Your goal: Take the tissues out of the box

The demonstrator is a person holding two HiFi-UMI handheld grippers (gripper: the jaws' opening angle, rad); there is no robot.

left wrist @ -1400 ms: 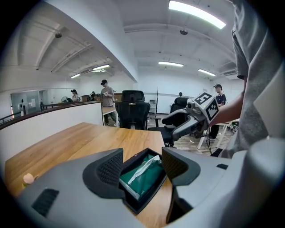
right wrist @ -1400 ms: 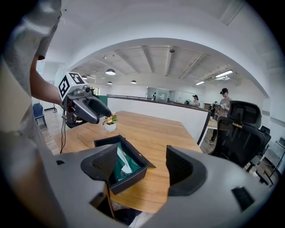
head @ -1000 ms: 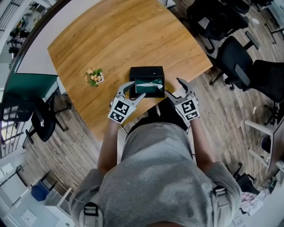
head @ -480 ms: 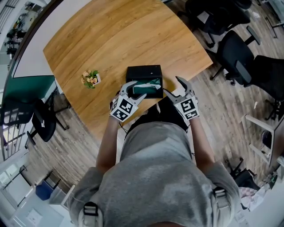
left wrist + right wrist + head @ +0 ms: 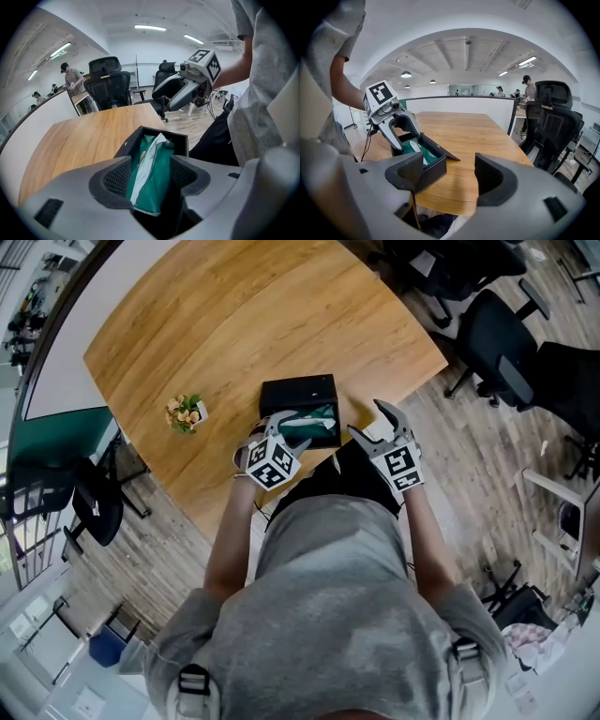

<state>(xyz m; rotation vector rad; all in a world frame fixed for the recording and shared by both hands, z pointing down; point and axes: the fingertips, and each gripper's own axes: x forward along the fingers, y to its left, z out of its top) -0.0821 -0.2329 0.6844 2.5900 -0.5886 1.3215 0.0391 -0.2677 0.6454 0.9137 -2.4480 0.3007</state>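
Since the earlier moment your left claw (image 5: 286, 430) has come lower and turned a little. It now stands over the open black box (image 5: 298, 390), no longer at the box's near-left corner. Your right claw (image 5: 449, 173) has hardly shifted. It hangs off the near edge of the table (image 5: 244, 324), just beside the box on its right. Its jaws are spread wide and there is nothing between them.

The box sits at the near edge of the table, about the middle of that edge. The little flower pot (image 5: 184, 412) is well apart from it, toward the left edge. Inside the box the green tissue pack (image 5: 154, 180) lies flat, face up. A white tissue (image 5: 149, 157) comes out along the middle of its top.

The left jaws are spread and they stand on both sides of the pack. The pack shows no dent, so I judge that the pads do not squeeze it yet.

In the head view the long axis of the pack runs from your left to your right, along the longer side of the box. In the left gripper view it runs away from the claw, so the jaws already stand across its short width.

The pack is probably light and soft, with a smooth plastic wrap that may slip. Take it by the two long sides, low enough to catch the body. If you pinch only the loose white tissue, it may pull out alone or tear. Close gently, because the pack will give way under the pads.
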